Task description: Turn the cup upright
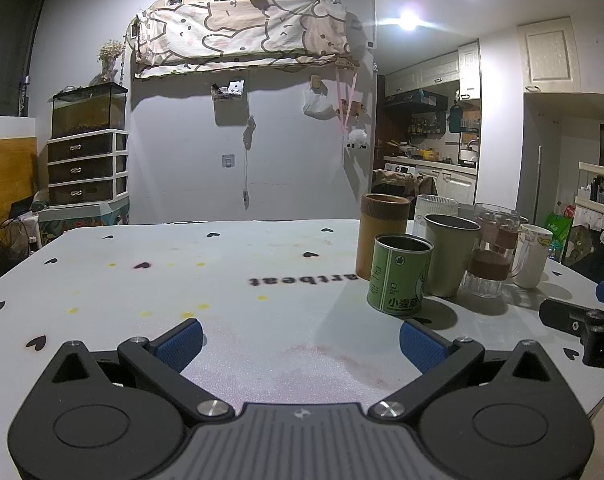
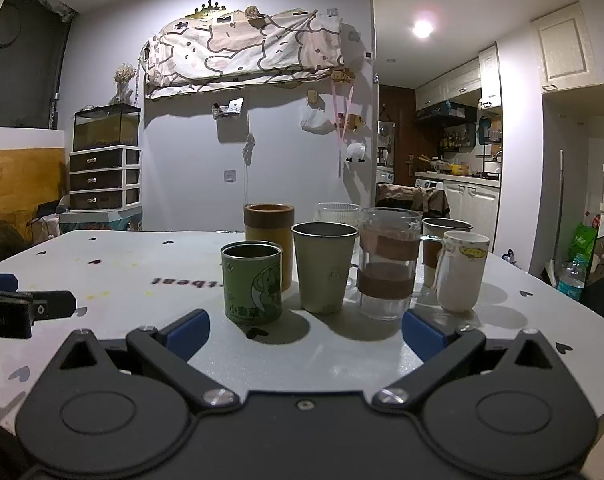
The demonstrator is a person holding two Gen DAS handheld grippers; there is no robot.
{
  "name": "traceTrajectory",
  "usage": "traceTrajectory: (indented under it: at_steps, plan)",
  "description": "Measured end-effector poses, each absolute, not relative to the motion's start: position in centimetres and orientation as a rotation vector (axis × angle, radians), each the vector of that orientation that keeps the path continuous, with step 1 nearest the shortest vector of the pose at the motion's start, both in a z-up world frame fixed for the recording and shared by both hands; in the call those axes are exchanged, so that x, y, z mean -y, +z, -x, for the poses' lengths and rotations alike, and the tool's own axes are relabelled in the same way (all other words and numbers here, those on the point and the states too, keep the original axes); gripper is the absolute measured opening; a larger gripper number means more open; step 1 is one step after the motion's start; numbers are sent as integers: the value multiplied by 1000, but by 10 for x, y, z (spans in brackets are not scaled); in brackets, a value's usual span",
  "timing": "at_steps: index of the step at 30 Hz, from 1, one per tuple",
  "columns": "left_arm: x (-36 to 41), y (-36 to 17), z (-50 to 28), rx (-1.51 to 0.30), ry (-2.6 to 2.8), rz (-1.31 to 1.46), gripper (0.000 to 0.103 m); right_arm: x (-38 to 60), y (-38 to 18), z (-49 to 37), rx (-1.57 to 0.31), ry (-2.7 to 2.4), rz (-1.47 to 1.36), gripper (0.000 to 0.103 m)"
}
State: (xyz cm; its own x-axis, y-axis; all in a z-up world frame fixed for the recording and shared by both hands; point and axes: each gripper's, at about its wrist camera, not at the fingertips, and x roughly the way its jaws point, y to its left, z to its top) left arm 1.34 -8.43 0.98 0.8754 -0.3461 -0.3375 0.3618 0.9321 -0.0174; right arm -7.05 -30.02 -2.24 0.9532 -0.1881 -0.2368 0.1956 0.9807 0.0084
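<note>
**Two grippers wait, all cups stand up**

Two grippers sit low over the white table (image 2: 149,256), side by side. The left gripper (image 1: 300,344) has its blue fingers spread wide, with bare table between them. The right gripper (image 2: 306,334) is spread wide too, and it holds nothing.

A bunch of cups stands close together just in front of the right gripper. Every one has its open mouth facing up. The green tin (image 2: 252,282) with a cartoon picture is nearest, on the left of the bunch. Just beside it stands the pale green cup (image 2: 324,266). Next comes a clear glass mug (image 2: 388,262) with brown bands around it. The white mug (image 2: 462,270) with a yellow drawing stands on the right. Behind them are a brown tube cup (image 2: 269,232), a ribbed clear glass (image 2: 338,213) and a grey cup (image 2: 446,226).

From the left wrist view, the same bunch stands off to the right, and the green tin (image 1: 398,276) is closest to the left gripper's right finger.
</note>
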Motion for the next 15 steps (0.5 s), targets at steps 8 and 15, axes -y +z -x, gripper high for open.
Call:
traceTrajectory:
  at_steps: [8,15]
  plan:
    - [84,10,-13,-344,-369,-47,103,300,-23,71,-239,-195,-31,103]
    - [84,10,-13,-345,-369,-48,103,300,-23,71,-240,-195,-32,103]
